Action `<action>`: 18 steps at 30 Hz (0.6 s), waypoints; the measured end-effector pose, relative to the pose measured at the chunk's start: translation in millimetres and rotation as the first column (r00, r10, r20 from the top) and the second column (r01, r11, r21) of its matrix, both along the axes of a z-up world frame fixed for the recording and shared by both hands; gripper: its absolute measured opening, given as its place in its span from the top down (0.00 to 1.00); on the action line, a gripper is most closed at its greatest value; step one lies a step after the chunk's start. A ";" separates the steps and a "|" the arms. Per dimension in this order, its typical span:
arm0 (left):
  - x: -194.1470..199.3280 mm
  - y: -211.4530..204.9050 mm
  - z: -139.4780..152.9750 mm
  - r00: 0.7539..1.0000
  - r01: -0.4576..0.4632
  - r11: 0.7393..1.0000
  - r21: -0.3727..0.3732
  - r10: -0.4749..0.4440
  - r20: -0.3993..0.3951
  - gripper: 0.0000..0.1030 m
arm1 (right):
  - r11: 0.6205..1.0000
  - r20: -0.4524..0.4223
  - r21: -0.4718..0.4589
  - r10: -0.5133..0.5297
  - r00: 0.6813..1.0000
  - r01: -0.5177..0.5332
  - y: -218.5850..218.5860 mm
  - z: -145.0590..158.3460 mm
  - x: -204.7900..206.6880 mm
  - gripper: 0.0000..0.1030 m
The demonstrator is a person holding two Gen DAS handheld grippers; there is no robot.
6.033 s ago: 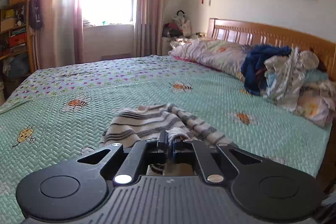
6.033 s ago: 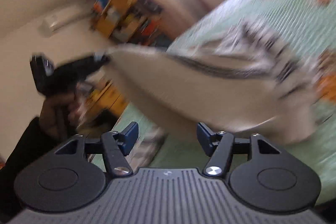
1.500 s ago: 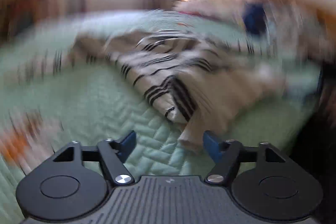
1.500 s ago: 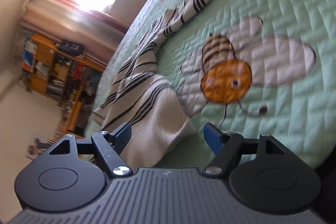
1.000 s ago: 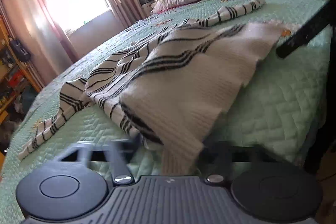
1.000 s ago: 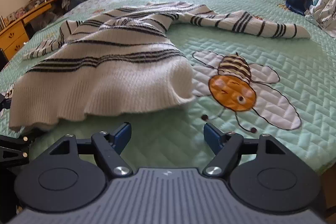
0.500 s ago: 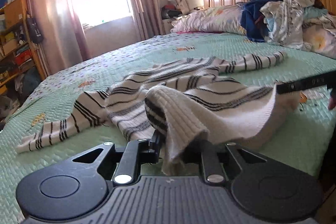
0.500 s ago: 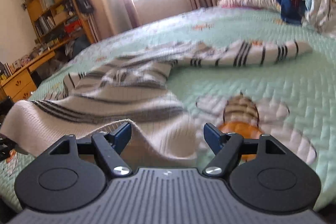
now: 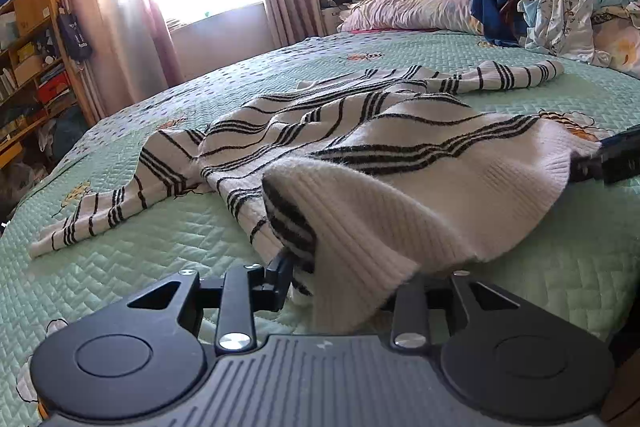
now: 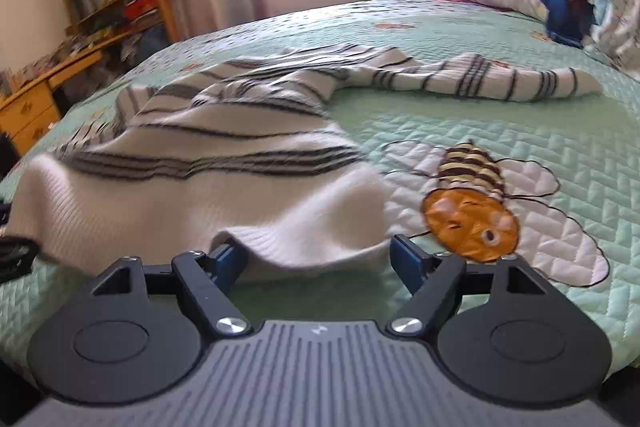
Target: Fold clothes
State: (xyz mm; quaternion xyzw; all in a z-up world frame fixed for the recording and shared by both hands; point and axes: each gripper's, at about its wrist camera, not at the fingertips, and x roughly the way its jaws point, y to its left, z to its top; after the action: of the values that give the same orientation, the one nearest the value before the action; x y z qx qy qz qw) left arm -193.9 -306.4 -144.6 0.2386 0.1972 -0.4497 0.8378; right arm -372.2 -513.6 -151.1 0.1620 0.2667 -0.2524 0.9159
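A cream knitted sweater with thin black stripes (image 9: 384, 147) lies spread on the mint-green quilted bedspread (image 9: 140, 267), its sleeves trailing out to either side. The left tool (image 9: 344, 279) has the ribbed hem's corner bunched between its fingers; its jaws have just been opening, and whether the pads press the cloth I cannot tell. The right tool (image 10: 320, 259) stands wide open at the hem's other corner, beside an embroidered orange bee (image 10: 472, 203).
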 end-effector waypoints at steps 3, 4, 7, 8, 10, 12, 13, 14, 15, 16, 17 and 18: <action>0.8 -0.5 8.7 1.000 0.011 1.000 -0.021 -0.011 0.005 0.75 | 0.991 -0.031 -0.134 0.006 0.999 -0.010 10.2 1.7 6.4 0.23; 1.0 -0.5 11.7 1.000 0.014 0.999 -0.029 -0.014 0.009 0.76 | 0.987 -0.021 -0.162 -0.012 1.000 0.008 8.7 2.9 6.7 0.23; 4.8 -2.1 19.4 1.000 0.018 0.999 -0.046 -0.018 0.004 0.80 | 0.984 0.003 -0.157 -0.084 0.996 0.084 -8.2 2.5 8.5 0.23; 6.7 -3.3 21.9 1.000 0.017 0.999 -0.051 -0.016 0.004 0.81 | 0.985 0.011 -0.134 -0.105 0.994 0.105 -16.5 1.4 9.1 0.23; 10.4 -6.4 27.7 1.000 0.010 0.998 -0.063 -0.010 0.001 0.81 | 0.986 0.032 -0.087 -0.137 0.990 0.140 -31.0 -0.8 9.7 0.24; 14.0 -9.2 29.9 1.000 0.001 0.997 -0.076 -0.003 -0.017 0.81 | 0.988 0.035 -0.038 -0.150 0.988 0.151 -38.5 -5.8 13.7 0.25; 15.0 -10.4 29.8 1.000 -0.002 0.997 -0.079 0.000 -0.027 0.81 | 0.989 0.027 -0.007 -0.147 0.989 0.147 -41.8 -10.1 16.1 0.40; 14.4 -10.5 28.2 0.999 -0.001 0.997 -0.077 -0.002 -0.033 0.82 | 0.990 0.021 0.019 -0.141 0.990 0.140 -45.0 -13.3 17.5 0.71; 13.7 -10.7 26.7 0.999 0.000 0.997 -0.076 -0.003 -0.040 0.83 | 0.991 0.025 0.031 -0.134 0.991 0.133 -45.3 -12.4 17.5 0.88; 13.2 -10.1 27.1 0.999 0.000 0.997 -0.079 -0.004 -0.045 0.84 | 0.991 0.047 0.036 -0.132 0.990 0.130 -44.6 -6.7 15.0 0.89; 12.8 -7.5 32.7 0.999 -0.001 0.996 -0.094 -0.003 -0.043 0.84 | 0.991 0.077 0.040 -0.133 0.988 0.130 -44.0 0.8 11.5 0.90; 13.1 -4.4 40.5 0.999 -0.003 0.994 -0.112 -0.001 -0.041 0.85 | 0.991 0.105 0.054 -0.129 0.986 0.124 -44.8 10.5 8.4 0.90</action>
State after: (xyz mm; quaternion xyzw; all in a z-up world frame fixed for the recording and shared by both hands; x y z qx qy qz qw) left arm -180.8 -310.7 -104.2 0.1821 0.1888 -0.4644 0.8459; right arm -363.8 -558.4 -140.6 0.2139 0.2116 -0.2945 0.9071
